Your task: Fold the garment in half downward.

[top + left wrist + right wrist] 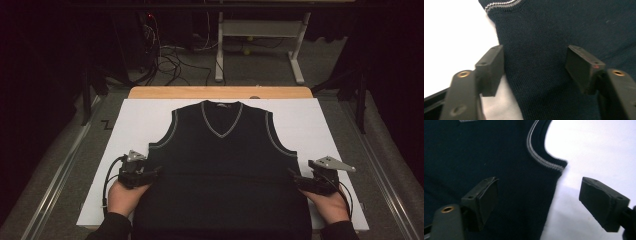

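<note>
A dark navy knitted vest (222, 165) with grey-striped V-neck and armholes lies flat, neck away from me, on a white sheet (140, 120). My left gripper (159, 172) sits at the vest's left side edge, just below the armhole. In the left gripper view the gripper (535, 60) is open, and the vest's edge (544, 50) lies between its jaws without being pinched. My right gripper (291, 173) sits at the vest's right side edge. In the right gripper view it (540, 192) is open too, straddling the side seam (486, 152) below the striped armhole.
The white sheet covers a wooden table whose far edge (220, 92) shows beyond it. Behind stand a white desk frame (260, 30) and loose cables (170, 60) on the floor. A metal rail (60, 170) runs along the left side.
</note>
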Motion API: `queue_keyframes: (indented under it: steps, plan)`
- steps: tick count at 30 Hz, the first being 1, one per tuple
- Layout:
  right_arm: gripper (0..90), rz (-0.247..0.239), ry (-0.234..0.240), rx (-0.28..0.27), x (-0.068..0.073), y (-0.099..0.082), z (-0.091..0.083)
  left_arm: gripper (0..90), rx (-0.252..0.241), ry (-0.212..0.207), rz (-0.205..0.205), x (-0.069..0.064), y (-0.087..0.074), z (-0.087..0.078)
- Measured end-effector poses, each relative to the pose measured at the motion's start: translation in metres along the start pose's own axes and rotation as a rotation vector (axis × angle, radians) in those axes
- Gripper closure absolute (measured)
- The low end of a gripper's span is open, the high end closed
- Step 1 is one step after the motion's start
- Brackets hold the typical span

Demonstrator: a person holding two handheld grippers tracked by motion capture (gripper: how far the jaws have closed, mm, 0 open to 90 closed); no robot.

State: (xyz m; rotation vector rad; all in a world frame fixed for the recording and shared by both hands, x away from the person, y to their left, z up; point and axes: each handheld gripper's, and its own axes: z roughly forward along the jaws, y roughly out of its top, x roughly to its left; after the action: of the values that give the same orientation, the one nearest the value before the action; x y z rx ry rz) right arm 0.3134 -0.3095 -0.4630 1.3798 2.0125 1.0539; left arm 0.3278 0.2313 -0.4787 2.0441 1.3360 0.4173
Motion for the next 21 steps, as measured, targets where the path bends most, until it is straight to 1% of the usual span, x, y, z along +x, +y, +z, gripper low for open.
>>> queue_keyframes:
  steps: [1,2,3,5,6,7,8,9,10,11,12,13,14,15,16,17,18,19,20,21]
  plan:
    - [20.6,-0.002,0.007,0.013,0.000,0.000,0.001,35.5,-0.003,-0.001,0.009,-0.001,-0.001,0.000]
    - [22.4,-0.001,0.014,0.026,0.000,0.000,0.001,35.6,-0.003,-0.002,0.008,0.000,-0.001,-0.001]
    - [24.3,-0.011,0.019,0.032,0.000,0.000,0.002,35.6,-0.002,-0.011,-0.006,0.001,-0.001,-0.001]
    - [26.9,-0.008,0.021,0.063,0.001,0.000,0.005,36.9,0.002,-0.006,0.001,0.001,-0.002,-0.001]
    - [31.2,-0.020,0.007,0.095,0.004,0.000,0.007,41.9,-0.004,-0.017,0.009,-0.001,-0.003,-0.002]
    - [32.6,-0.023,-0.002,0.102,0.005,0.000,0.008,43.5,-0.004,-0.017,0.009,-0.001,-0.003,-0.002]
    - [35.7,-0.031,-0.007,0.111,0.005,0.000,0.009,46.0,-0.020,-0.023,0.023,-0.002,-0.005,-0.001]
    - [35.7,-0.031,-0.007,0.111,0.005,0.000,0.009,46.9,-0.020,-0.023,0.023,-0.002,-0.005,-0.001]
    - [38.6,-0.033,-0.007,0.127,0.007,-0.001,0.012,48.2,-0.022,-0.033,0.014,-0.001,-0.005,-0.001]
    - [41.0,-0.041,-0.010,0.126,0.008,0.000,0.013,50.1,-0.022,-0.033,0.014,-0.001,-0.005,-0.001]
    - [41.0,-0.041,-0.010,0.126,0.008,0.000,0.013,50.1,-0.025,-0.039,0.013,-0.001,-0.005,-0.001]
    - [45.1,-0.046,-0.006,0.129,0.009,0.001,0.013,53.1,-0.028,-0.043,0.011,-0.001,-0.005,-0.001]
    - [54.5,-0.068,0.008,0.130,0.013,0.002,0.015,59.5,-0.028,-0.049,0.011,-0.001,-0.005,-0.001]
    - [54.5,-0.068,0.008,0.130,0.013,0.002,0.015,59.5,-0.029,-0.057,0.008,0.000,-0.005,-0.001]
    - [64.9,-0.083,0.028,0.132,0.017,0.003,0.016,66.4,-0.031,-0.064,0.000,0.000,-0.005,0.000]
    - [69.3,-0.088,0.037,0.131,0.018,0.004,0.017,68.6,-0.031,-0.080,-0.011,0.002,-0.004,0.000]
    - [69.3,-0.088,0.037,0.131,0.018,0.004,0.017,70.3,-0.031,-0.080,-0.011,0.002,-0.004,0.000]
    - [73.6,-0.093,0.044,0.130,0.019,0.004,0.017,70.3,-0.030,-0.083,-0.011,0.002,-0.004,0.000]
    - [79.7,-0.091,0.055,0.131,0.020,0.004,0.017,72.4,-0.032,-0.086,-0.011,0.002,-0.004,-0.001]
    - [82.4,-0.097,0.064,0.130,0.021,0.004,0.017,73.6,-0.031,-0.084,-0.005,0.001,-0.005,-0.001]
